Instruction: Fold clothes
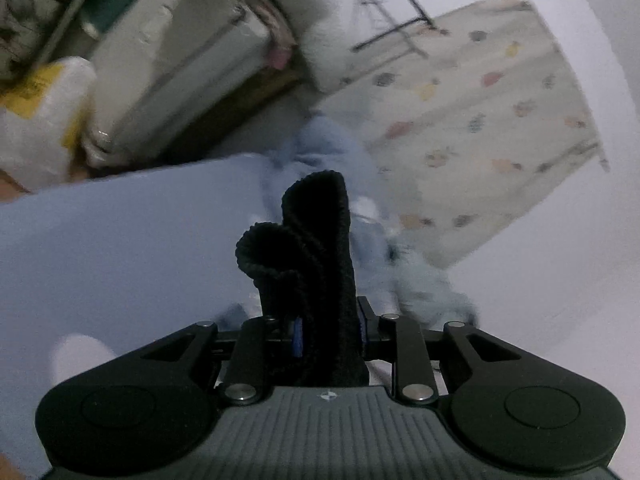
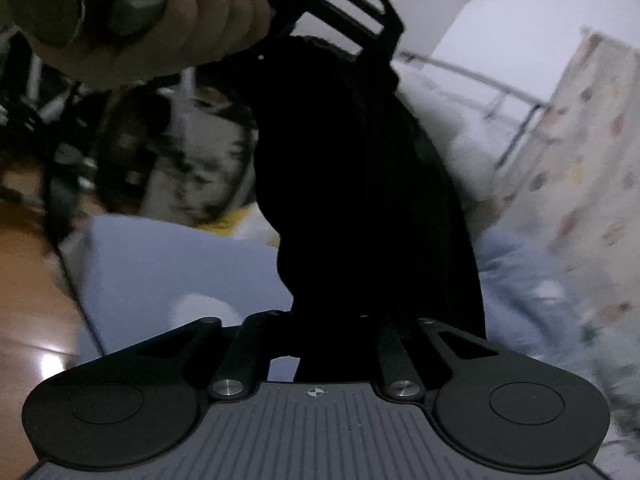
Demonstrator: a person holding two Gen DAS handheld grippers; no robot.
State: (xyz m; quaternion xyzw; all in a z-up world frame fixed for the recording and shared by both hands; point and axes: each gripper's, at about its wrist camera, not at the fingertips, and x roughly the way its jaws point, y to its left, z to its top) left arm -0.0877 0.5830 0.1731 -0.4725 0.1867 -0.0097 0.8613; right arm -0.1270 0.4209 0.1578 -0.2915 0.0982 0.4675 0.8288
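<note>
Black knit garment point(image 1: 316, 264) pinched up front in the left gripper point(image 1: 328, 332), jaws clamped on its bunched edge. Right gripper point(image 2: 332, 320) also closed on the dark cloth, which hangs from the other tool, w/ a hand point(image 2: 176, 20) gripping that handle, top left. Pale blue sheet point(image 1: 120, 248) below.

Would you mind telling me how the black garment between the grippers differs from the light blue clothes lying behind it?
The black garment is dark and ribbed-looking; the light blue clothes are pale and blurred. The black garment is lifted, clamped in the left gripper and right gripper; the blue clothes lie crumpled and ungripped. Both are soft clothing, not yet folded.
</note>
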